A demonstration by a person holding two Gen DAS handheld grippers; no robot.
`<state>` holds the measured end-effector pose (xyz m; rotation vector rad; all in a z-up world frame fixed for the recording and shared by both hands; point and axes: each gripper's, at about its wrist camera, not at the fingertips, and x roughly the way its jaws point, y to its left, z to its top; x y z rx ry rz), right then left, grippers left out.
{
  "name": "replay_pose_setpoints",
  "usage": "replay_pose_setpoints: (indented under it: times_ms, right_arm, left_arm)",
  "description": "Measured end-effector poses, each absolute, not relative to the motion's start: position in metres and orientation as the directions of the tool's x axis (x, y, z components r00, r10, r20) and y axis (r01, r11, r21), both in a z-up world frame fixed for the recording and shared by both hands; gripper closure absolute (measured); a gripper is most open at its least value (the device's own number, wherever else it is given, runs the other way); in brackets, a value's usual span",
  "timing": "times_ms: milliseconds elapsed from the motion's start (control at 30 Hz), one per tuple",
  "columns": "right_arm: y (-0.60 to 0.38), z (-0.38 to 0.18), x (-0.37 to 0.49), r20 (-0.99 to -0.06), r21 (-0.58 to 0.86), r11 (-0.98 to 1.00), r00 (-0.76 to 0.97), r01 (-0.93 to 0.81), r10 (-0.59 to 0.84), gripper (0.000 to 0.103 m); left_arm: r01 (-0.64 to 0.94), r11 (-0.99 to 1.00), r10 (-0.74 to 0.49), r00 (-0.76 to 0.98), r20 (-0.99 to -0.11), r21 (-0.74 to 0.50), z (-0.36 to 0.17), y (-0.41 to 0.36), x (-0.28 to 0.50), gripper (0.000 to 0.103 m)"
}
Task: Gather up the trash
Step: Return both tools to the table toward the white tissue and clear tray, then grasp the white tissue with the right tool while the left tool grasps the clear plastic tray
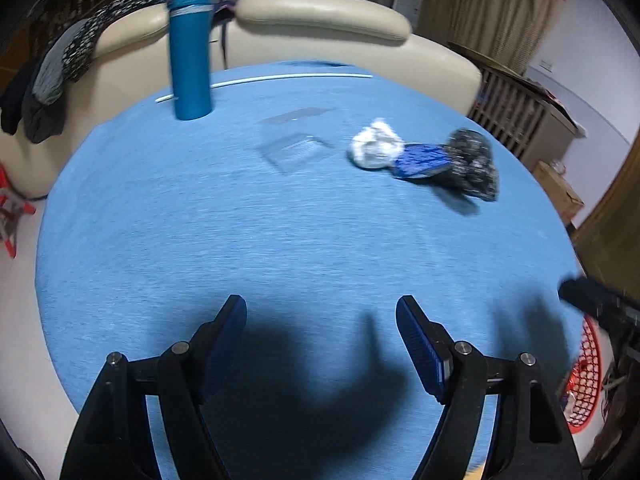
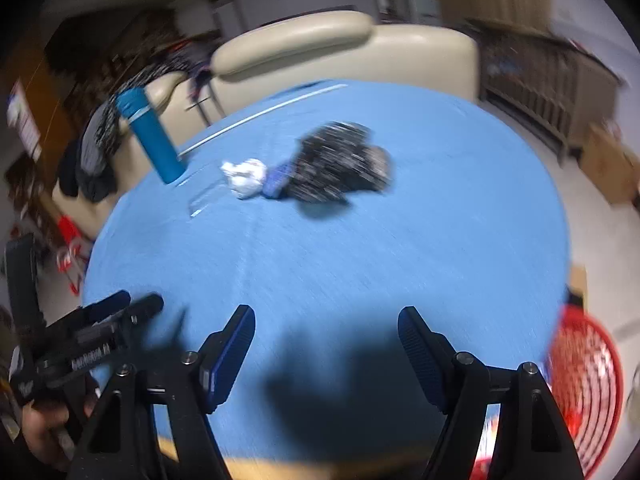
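Living room setup here: a table with a blue cloth (image 1: 280,232) over it, and a cream sofa (image 1: 320,16) right behind it with some clothes (image 1: 60,68) dumped over the left end.

The trash sits toward the far right part of the cloth: a crumpled white paper ball (image 1: 376,144), with a small blue wrapper (image 1: 420,160) touching it and a dark speckled crumpled bag (image 1: 472,164) right up against that on the other side. Just left of the paper ball there's a clear plastic tray (image 1: 296,144), kinda hard to see against the cloth. Further left and back, a tall blue bottle (image 1: 191,48) stands upright near the far edge, beside a thin white stick (image 1: 280,78) lying along that edge.

Both tongs are down at the near side, well apart from the pile. The left gripper (image 1: 320,340) has its fingers spread wide with nothing between them, same deal with the right gripper (image 2: 326,344). A red mesh basket (image 2: 588,388) sits off the table's right side, down low. The right view is pretty blurry.
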<state>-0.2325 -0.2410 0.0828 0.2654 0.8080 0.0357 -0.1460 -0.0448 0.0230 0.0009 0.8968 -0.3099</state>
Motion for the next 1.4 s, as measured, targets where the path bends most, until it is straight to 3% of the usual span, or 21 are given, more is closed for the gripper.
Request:
replay_pose_setpoints:
  times_ms: [267,533,567,600,633,700,1133,1300,1367,1400]
  right_arm:
    - [-0.182,0.105,-0.124,-0.696,0.133,0.987,0.702,-0.085,0.154,0.026]
    - [-0.140,0.080,-0.039,-0.737,-0.009,0.993,0.672,-0.120,0.074,0.027]
    - [-0.136,0.073,-0.032,-0.745,-0.017,0.992,0.663,-0.124,0.070,0.032]
    - [-0.135,0.067,-0.027,-0.757,-0.029,0.991,0.651,-0.130,0.063,0.051]
    - [-0.133,0.062,-0.023,-0.765,-0.046,0.990,0.642,-0.135,0.052,0.062]
    - [-0.129,0.059,-0.020,-0.761,-0.065,0.986,0.646,-0.151,0.048,0.065]
    - [-0.170,0.087,-0.077,-0.702,0.145,0.984,0.690,-0.108,0.179,0.069]
    - [-0.187,0.085,-0.104,-0.702,0.208,0.975,0.681,-0.082,0.207,0.069]
    - [-0.192,0.085,-0.111,-0.701,0.219,0.973,0.681,-0.074,0.209,0.069]
    - [-0.193,0.086,-0.114,-0.701,0.223,0.972,0.681,-0.072,0.211,0.069]
  left_arm:
    - [0.217,0.963,-0.260,0.589,-0.765,-0.161,0.016,-0.017,-0.125,0.025]
    - [0.168,0.967,-0.255,0.585,-0.770,-0.192,0.014,0.003,-0.107,0.025]
    - [0.165,0.967,-0.254,0.586,-0.769,-0.194,0.015,0.004,-0.105,0.025]
    - [0.162,0.967,-0.253,0.588,-0.768,-0.195,0.016,0.005,-0.102,0.025]
    - [0.161,0.967,-0.253,0.589,-0.768,-0.195,0.017,0.004,-0.100,0.025]
    - [0.162,0.967,-0.253,0.585,-0.770,-0.195,0.018,0.002,-0.093,0.025]
    - [0.292,0.946,-0.299,0.605,-0.738,-0.144,0.025,-0.043,-0.008,0.024]
    - [0.365,0.929,-0.282,0.588,-0.758,-0.062,0.014,-0.062,0.024,0.020]
    - [0.366,0.926,-0.299,0.565,-0.769,-0.092,0.008,-0.062,0.034,0.021]
    - [0.372,0.918,-0.336,0.543,-0.770,-0.139,0.007,-0.059,0.037,0.032]
